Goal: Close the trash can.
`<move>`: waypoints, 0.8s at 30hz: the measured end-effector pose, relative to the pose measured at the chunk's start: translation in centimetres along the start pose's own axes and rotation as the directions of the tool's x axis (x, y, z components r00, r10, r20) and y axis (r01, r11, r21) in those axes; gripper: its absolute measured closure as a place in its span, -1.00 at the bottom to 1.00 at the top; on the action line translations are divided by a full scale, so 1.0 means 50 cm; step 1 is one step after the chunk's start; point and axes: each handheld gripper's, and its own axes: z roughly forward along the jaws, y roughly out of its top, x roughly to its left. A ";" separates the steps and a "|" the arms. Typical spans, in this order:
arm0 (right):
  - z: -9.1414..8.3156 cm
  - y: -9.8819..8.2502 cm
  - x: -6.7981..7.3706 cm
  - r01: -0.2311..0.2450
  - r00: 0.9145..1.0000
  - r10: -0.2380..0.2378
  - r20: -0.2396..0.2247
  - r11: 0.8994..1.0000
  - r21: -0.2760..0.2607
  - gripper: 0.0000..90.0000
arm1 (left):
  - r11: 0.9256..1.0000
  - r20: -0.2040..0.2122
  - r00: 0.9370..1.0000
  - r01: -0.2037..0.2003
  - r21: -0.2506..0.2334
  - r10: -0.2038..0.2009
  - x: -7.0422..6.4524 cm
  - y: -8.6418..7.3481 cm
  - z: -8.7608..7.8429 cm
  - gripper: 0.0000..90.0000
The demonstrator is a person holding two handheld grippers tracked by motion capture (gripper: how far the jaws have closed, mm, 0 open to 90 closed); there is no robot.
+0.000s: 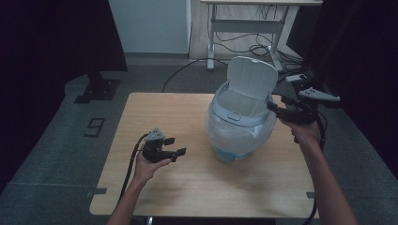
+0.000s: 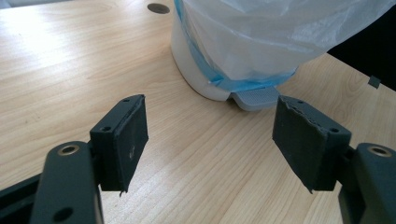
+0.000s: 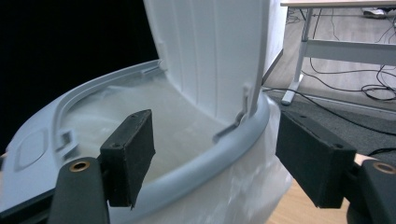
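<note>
A pale blue and white pedal bin [image 1: 239, 126] lined with a clear plastic bag [image 2: 261, 32] stands on the wooden table [image 1: 155, 112], right of centre. Its lid [image 1: 251, 77] is up. My left gripper [image 1: 177, 145] hovers low over the table left of the bin, open and holding nothing. In the left gripper view, the left gripper [image 2: 210, 135] points at the bin's grey pedal [image 2: 257, 99]. My right gripper [image 1: 277, 104] is raised at the bin's right side. In the right gripper view, the right gripper [image 3: 215, 154] is open, its jaws either side of the bin's rim [image 3: 187, 179] near the lid hinge [image 3: 245, 100], not touching it.
A white desk frame [image 1: 248, 23] and loose cables [image 1: 244, 44] sit on the floor behind the table. A black stand base [image 1: 98, 89] lies at the back left. The tabletop has a cable hole [image 2: 158, 8] near the bin.
</note>
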 end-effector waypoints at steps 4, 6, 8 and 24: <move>0.026 0.021 -0.016 0.002 1.000 -0.002 0.008 1.000 0.009 -0.40 | 1.000 0.005 1.000 -0.001 0.007 0.001 -0.002 -0.003 0.006 -0.41; 0.033 0.031 -0.023 -0.005 1.000 0.005 0.009 1.000 0.005 -0.42 | 1.000 0.007 1.000 0.002 0.012 -0.003 -0.001 -0.006 0.009 -0.41; 0.041 0.042 -0.032 -0.023 1.000 0.023 0.001 1.000 -0.011 -0.43 | 1.000 0.005 1.000 0.008 0.019 -0.008 0.000 -0.007 0.011 -0.41; 0.075 0.106 0.004 -0.002 0.996 -0.005 -0.092 0.997 -0.080 -0.46 | 0.999 0.010 1.000 0.027 0.024 -0.027 0.008 -0.016 0.009 -0.41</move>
